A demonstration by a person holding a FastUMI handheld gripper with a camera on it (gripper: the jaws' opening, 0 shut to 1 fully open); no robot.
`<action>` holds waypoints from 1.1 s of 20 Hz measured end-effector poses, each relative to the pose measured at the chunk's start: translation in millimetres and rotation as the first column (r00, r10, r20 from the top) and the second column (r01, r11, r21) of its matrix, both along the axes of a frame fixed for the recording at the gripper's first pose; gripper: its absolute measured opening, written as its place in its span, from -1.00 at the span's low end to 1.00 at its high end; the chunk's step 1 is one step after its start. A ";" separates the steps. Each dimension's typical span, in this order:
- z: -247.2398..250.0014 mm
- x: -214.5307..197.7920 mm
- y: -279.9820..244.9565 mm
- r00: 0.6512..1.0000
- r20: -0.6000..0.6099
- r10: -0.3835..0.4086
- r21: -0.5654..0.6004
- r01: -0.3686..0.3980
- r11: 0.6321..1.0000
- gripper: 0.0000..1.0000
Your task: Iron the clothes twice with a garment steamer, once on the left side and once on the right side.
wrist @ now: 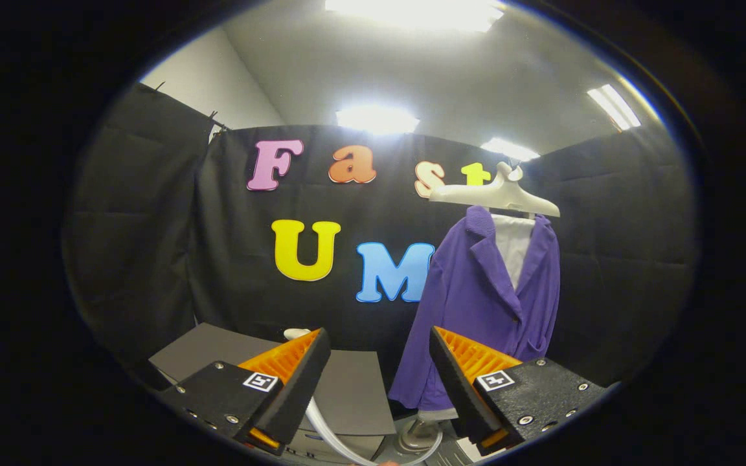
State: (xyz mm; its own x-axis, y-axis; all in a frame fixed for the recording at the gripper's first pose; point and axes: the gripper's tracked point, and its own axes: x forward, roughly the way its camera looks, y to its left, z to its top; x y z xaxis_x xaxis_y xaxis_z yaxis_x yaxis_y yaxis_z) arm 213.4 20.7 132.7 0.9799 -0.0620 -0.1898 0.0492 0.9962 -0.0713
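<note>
A purple jacket (483,304) over a white lining hangs on a pale hanger (499,194) beyond the right finger, against the booth's black wall. My gripper (379,346) is open, with nothing between its fingers. Just behind the left finger's tip peeks a small white rounded part (295,333), possibly the steamer head; I cannot tell for sure. A clear hose (327,430) curves down between the fingers toward a grey base (419,435) under the jacket.
A dark grey flat board or tabletop (353,388) lies beyond the fingers, left of the jacket. Black cloth walls close the booth on the left, back and right. Bright ceiling lights glare overhead.
</note>
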 end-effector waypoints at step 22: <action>-166.7 176.6 111.2 0.848 -0.512 0.135 0.098 -0.098 0.990 0.90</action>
State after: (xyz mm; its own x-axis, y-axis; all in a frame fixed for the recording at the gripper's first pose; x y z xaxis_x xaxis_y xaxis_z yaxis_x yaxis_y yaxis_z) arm 390.1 131.9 -34.0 0.7387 0.0768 -0.6696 -0.0926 0.9956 0.0119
